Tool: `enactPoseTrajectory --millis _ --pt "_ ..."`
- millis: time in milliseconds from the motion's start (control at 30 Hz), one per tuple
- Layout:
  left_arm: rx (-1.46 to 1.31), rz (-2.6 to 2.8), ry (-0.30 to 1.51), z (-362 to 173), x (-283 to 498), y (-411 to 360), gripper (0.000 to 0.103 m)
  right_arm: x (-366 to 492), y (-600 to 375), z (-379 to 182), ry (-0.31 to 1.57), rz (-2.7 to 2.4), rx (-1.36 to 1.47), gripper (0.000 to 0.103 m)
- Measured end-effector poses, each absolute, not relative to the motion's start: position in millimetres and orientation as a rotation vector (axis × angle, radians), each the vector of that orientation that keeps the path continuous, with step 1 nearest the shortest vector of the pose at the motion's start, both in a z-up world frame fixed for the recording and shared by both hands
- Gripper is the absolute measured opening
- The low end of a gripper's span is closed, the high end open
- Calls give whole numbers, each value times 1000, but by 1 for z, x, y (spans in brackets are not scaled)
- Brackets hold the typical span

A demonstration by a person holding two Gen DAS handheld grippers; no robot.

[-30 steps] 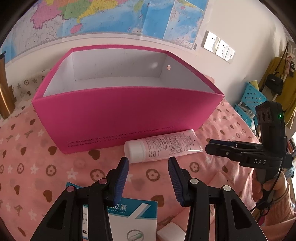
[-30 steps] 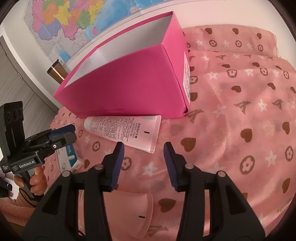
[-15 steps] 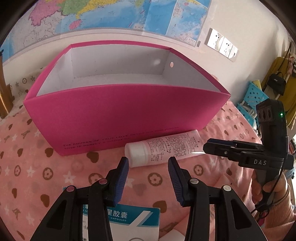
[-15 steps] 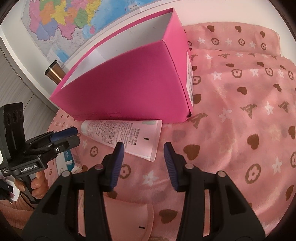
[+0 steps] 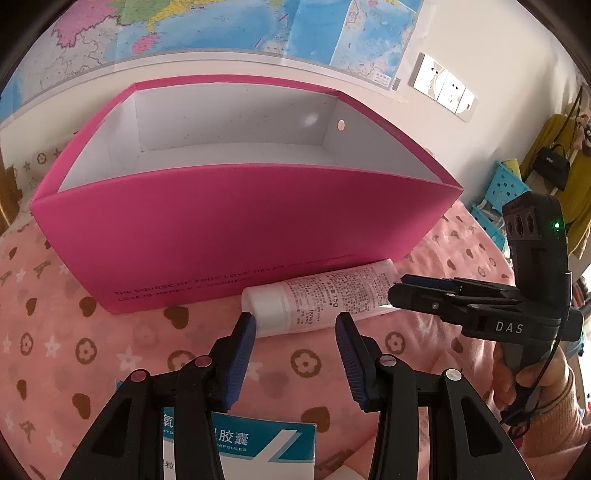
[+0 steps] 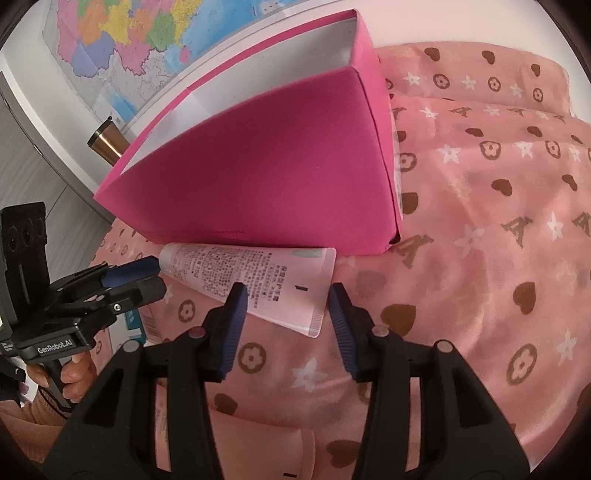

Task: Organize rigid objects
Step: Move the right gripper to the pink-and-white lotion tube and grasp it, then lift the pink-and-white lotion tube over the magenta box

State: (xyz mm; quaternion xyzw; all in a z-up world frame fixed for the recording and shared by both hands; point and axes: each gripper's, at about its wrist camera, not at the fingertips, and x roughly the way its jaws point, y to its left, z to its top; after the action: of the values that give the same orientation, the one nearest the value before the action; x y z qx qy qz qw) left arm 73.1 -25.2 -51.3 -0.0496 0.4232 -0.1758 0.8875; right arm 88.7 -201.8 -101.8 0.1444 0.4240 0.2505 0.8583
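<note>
The pink tube (image 5: 325, 299) lies on its side on the patterned pink cloth (image 6: 498, 229), pressed along the foot of the magenta box's (image 5: 236, 236) near wall; its white cap (image 5: 266, 309) points toward my left side and its flat crimped end (image 6: 320, 291) toward my right; the box stands open-topped with a pale, bare inside, near the cloth's far edge under the wall map (image 5: 258, 26).

My left gripper (image 5: 295, 332) hangs just short of the cap, its jaws parted a moderate way with nothing between them, the pads touching nothing; my right gripper (image 6: 284, 306) sits at the crimped end, its jaws having just eased a little wider, the tube's end lying in the gap but the pads not pressing it.

A white and teal medicine carton (image 5: 258, 450) lies on the cloth beneath my left fingers; a second pink tube (image 6: 258, 446) lies under my right ones; a bronze tumbler (image 6: 107, 142) stands beyond the box's left corner.
</note>
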Motion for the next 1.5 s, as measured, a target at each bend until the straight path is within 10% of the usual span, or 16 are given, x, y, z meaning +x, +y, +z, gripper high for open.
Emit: enactPoseTrajectory --millis 1500 --pt "-112 -380 884 -53 74 -6 51 84 -198 -98 887 537 290 49"
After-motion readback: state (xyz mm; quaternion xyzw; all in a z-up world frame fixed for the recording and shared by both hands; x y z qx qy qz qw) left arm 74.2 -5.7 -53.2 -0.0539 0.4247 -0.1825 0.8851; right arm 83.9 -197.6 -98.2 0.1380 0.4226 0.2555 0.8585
